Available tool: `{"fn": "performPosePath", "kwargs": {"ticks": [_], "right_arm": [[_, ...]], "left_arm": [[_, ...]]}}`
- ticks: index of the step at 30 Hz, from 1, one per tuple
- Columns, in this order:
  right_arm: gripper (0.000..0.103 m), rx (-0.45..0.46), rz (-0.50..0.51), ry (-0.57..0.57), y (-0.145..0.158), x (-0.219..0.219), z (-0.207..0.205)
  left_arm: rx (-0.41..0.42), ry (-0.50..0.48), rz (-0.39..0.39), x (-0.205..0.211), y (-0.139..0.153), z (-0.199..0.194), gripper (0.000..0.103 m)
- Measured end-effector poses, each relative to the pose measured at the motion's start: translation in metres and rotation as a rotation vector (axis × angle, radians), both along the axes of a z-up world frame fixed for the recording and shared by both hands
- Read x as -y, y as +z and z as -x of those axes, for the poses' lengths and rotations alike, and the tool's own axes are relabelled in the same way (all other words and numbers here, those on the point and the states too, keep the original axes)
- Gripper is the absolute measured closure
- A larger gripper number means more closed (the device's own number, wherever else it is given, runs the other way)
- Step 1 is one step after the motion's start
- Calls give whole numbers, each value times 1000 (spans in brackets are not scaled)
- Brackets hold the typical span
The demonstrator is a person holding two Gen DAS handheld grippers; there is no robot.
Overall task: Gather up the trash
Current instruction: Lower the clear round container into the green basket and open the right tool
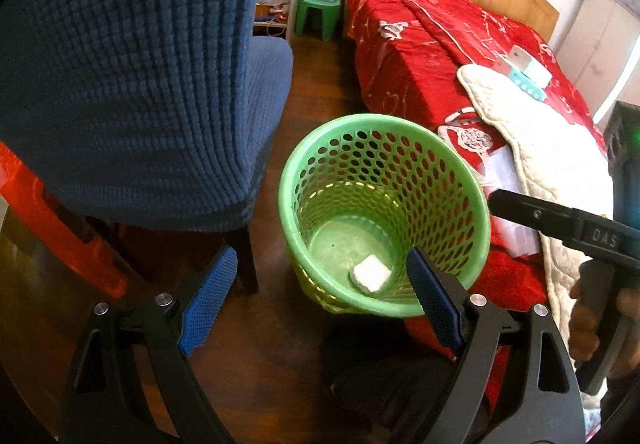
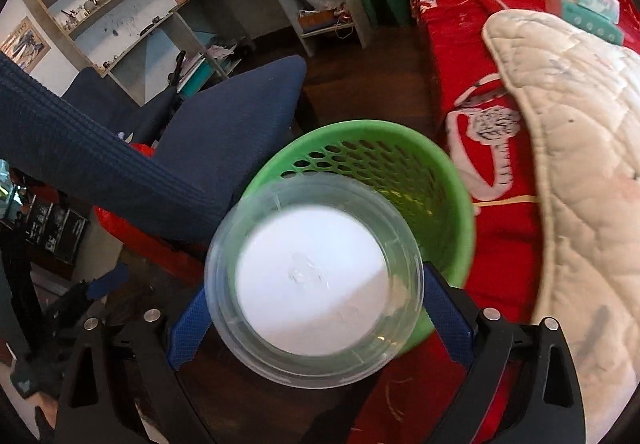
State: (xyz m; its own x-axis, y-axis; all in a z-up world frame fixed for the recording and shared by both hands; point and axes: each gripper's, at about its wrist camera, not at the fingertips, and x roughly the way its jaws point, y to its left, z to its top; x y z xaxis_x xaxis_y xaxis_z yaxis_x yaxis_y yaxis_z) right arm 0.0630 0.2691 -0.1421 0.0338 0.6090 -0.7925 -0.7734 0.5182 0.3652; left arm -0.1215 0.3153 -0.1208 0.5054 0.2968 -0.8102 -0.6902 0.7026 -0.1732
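The right hand-held gripper (image 2: 316, 308) clamps a clear plastic cup (image 2: 314, 280), seemingly over the green basket (image 2: 460, 212) at frame centre; the left hand-held gripper (image 1: 320, 300) gapes empty.

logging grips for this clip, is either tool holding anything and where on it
The right tool holds a clear plastic cup by its opposite sides, above the green bin. The left tool is open and empty.

Black tongs (image 1: 322, 298), blue textured pads (image 1: 208, 302), perhaps rubber.
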Motion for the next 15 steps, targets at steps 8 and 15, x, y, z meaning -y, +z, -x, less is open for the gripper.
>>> {"fn": "performPosePath", "kwargs": {"ticks": [8,15], "right_arm": [[9,12,-32,-20,11,13,3],[9,69,-54,-65,36,64,7]], "left_arm": [[12,-9,5,7,3,-5,18],[27,-58,-8,26,14,-20,18]]}}
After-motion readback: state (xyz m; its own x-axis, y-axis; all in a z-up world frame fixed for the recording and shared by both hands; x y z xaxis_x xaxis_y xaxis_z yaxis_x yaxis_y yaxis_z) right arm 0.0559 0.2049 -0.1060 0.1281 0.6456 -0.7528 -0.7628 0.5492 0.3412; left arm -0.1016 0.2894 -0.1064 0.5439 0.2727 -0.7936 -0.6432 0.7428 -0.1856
